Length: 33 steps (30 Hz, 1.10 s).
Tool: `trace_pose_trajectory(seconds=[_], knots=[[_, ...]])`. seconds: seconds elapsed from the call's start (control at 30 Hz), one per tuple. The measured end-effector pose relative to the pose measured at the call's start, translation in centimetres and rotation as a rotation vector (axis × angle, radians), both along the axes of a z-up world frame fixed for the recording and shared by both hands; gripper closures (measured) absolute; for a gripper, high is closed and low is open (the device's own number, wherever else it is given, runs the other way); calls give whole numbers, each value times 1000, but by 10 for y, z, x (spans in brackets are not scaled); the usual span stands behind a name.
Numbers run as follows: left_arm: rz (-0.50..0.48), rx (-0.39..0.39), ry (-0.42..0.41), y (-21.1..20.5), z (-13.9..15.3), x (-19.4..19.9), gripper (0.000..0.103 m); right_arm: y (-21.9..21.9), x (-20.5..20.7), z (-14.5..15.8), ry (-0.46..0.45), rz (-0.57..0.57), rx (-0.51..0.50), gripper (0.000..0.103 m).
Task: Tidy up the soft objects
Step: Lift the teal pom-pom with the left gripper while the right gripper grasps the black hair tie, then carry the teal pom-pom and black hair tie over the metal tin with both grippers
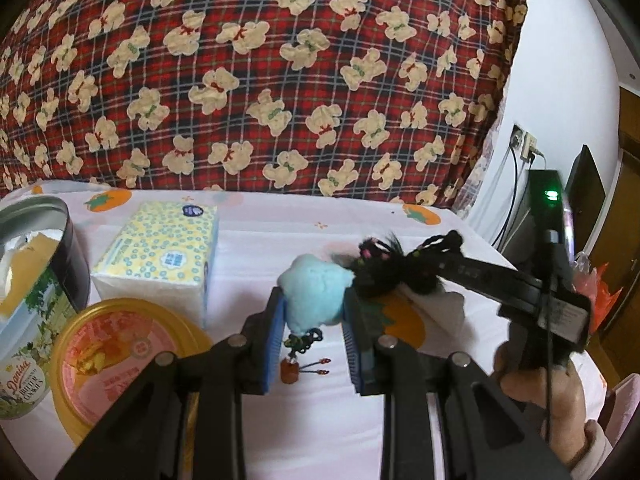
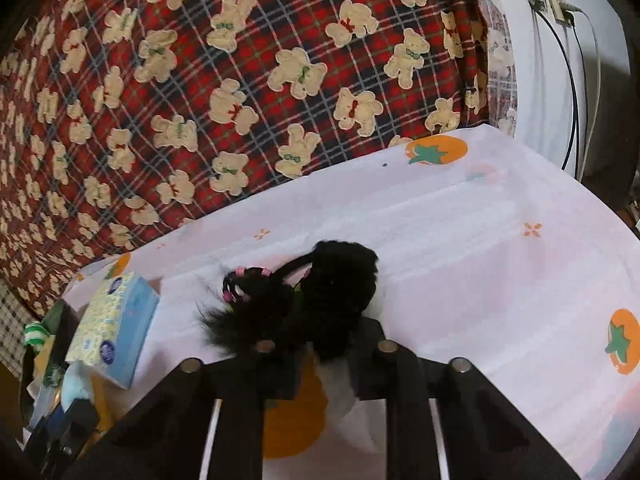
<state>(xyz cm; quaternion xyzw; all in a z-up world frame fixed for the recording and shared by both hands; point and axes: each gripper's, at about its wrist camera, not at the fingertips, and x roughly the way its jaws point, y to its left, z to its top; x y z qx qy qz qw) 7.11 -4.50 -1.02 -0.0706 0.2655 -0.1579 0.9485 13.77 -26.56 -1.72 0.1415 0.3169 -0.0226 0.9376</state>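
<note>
1. Left gripper (image 1: 314, 312): blue pads clamped on a light blue plush (image 1: 316, 294), held just above the tablecloth (image 1: 280, 240). A small charm (image 1: 298, 360) with a dark cord, an orange block and thin sticks dangles below the plush, between the fingers.
2. Right gripper (image 2: 320, 364): black fingers closed around a black furry item (image 2: 320, 304). It looks gripped, though the dark fur hides the fingertips, so the contact point is unclear. In the left view the right gripper (image 1: 404, 280) comes in from the right, and its black fluff touches the blue plush.
3. Black item look: shaggy, floppy strands, with a pink-and-black beaded loop (image 2: 240, 282) on its left side. Soft, it sags over the jaws.
4. Blue plush look: rounded, fuzzy, squashed slightly between the pads. Shape otherwise hard to tell.
5. Outward, left side of the table: tissue pack (image 1: 160, 252) with yellow and blue print, a yellow round lid (image 1: 120, 360) in front of it, and an open cookie tin (image 1: 36, 288) at the far left, with something pale inside.
6. Behind: red plaid bear-print cover (image 1: 280, 60).
7. Progress, judged: mid-task. Both soft items are in the grippers and neither is placed. The tin looks like the likely container, so both still need to be put away.
</note>
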Motion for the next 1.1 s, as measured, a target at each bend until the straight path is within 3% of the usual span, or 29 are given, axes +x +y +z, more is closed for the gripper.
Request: trace_pose_trajectory(seconds=[0.1, 0.23, 0.37, 0.53, 1.1], knots=[[16, 8, -24, 2, 2, -3, 78, 0, -15, 2, -54, -2, 28, 92], [24, 3, -43, 4, 4, -5, 78, 2, -52, 21, -229, -26, 70, 92], [26, 17, -79, 3, 6, -11, 78, 9, -80, 35, -335, -83, 49, 92], [32, 43, -127, 1, 11, -19, 78, 21, -97, 38, -380, -97, 34, 93], [53, 0, -133, 22, 13, -29, 78, 61, -135, 36, -451, -112, -101, 93]])
